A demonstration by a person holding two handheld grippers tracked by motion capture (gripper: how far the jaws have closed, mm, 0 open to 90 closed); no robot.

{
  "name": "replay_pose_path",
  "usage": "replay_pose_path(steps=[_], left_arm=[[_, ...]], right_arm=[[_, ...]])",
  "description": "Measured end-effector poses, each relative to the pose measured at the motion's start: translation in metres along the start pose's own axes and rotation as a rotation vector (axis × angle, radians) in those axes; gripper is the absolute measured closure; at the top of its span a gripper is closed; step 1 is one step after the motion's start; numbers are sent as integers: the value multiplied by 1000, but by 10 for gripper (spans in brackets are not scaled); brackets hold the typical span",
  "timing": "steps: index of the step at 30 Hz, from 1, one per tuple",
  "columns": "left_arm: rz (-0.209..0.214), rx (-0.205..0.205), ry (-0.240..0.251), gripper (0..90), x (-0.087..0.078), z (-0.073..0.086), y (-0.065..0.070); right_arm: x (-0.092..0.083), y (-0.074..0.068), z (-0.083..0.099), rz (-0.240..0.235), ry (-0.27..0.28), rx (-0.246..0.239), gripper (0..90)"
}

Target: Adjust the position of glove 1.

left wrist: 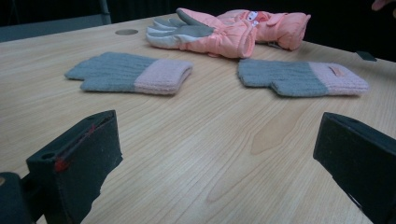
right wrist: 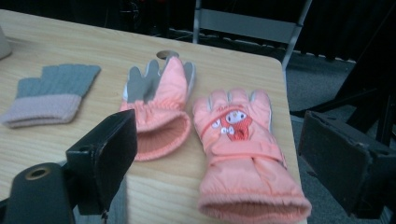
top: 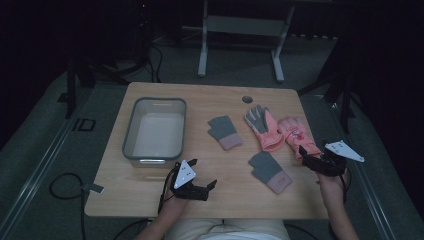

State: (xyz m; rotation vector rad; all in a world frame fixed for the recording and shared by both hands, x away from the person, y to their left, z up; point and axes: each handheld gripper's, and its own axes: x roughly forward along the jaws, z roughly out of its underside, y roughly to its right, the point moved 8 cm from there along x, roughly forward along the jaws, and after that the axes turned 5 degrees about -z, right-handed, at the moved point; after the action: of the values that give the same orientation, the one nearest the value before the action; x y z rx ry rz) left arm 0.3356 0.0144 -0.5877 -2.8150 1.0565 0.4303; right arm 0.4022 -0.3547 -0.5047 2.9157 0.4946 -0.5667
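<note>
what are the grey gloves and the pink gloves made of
Grey gloves: likely knitted yarn, matte, with ribbed rows and pink cuffs. Pink gloves: probably padded synthetic shell, smooth with a slight sheen, puffy at the gathered wrist; the palm-up one has grey palm patches.

The table [top: 150,195] is pale wood with a smooth, matt grain. The two grey-and-pink gloves [left wrist: 130,72] [left wrist: 301,78] are ribbed knit wool, soft and matt. The two pink ski gloves [right wrist: 156,100] [right wrist: 243,154] look like padded, slightly sheeny synthetic cloth, one with grey palm patches. The tub [top: 131,130] seems translucent plastic, though the light is dim. The jaw pads look matt black, rough-edged foam or rubber.
</note>
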Motion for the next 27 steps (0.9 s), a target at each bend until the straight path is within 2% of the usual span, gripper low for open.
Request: replay_pose_path(steps=[5, 16, 23, 24, 27], left_arm=[[0, 1, -2, 4, 0, 0, 0], [1, -2, -1, 4, 0, 0, 0], [2, 0, -2, 4, 0, 0, 0], [2, -1, -1, 4, 0, 0, 0], [3, -2, -1, 4, 0, 0, 0]], right_arm=[[2, -3, -14, -11, 2, -3, 119], [11, -18, -47, -30, 33, -46, 119], [19, -31, -60, -62, 44, -63, 119], [21, -37, -64, -81, 48, -69, 119], [25, -44, -67, -97, 47, -81, 119]])
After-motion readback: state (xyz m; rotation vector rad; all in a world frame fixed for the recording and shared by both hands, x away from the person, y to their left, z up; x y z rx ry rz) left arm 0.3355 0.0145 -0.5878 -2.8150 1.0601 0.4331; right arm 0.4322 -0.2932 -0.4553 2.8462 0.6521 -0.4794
